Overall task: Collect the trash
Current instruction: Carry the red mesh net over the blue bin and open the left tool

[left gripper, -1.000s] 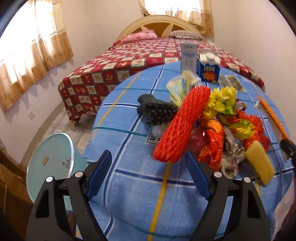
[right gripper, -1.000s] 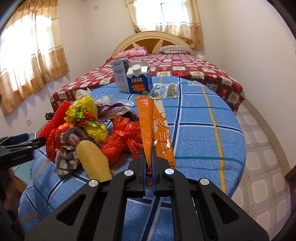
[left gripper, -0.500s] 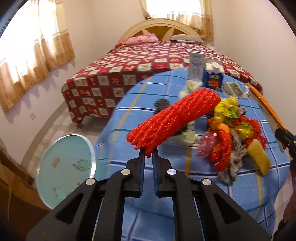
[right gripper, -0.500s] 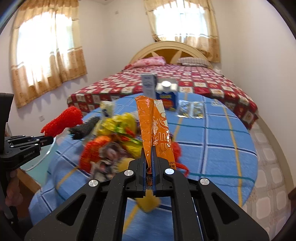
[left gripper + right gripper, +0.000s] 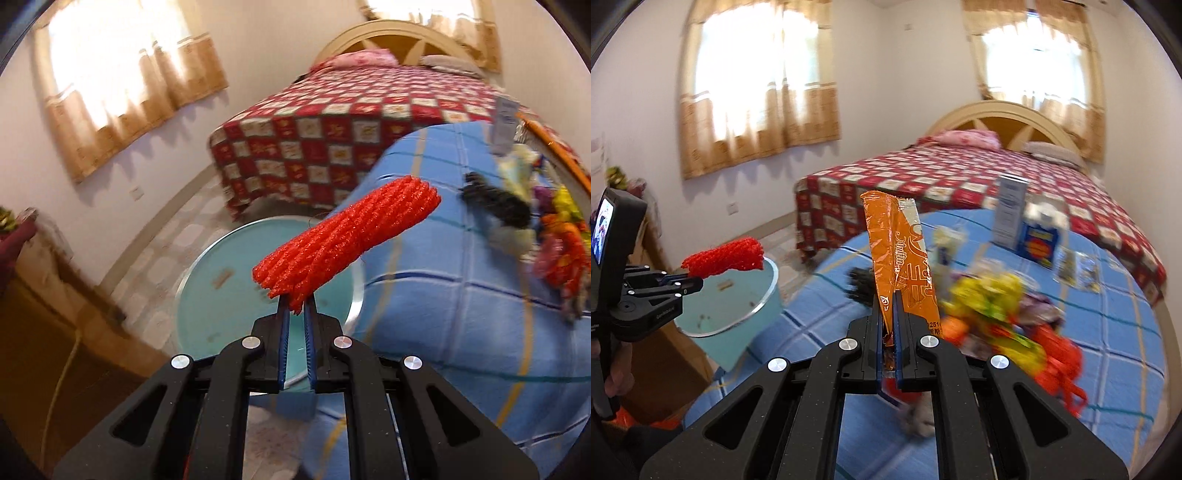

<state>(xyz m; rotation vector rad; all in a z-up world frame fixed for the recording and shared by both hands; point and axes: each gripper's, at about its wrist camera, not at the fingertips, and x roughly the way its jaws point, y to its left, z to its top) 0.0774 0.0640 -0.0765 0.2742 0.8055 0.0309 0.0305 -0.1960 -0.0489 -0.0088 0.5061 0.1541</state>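
One red mesh roll [image 5: 347, 240], one orange wrapper [image 5: 901, 266]

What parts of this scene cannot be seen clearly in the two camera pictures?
- Trash pile on the table: motion blur in both wrist views; single pieces cannot be told apart.
- Carton print: blurred in the right wrist view.
- Bin inside: the red mesh roll and left gripper cover part of it in the left wrist view.
- Orange wrapper lower end: hidden between the right gripper fingers.
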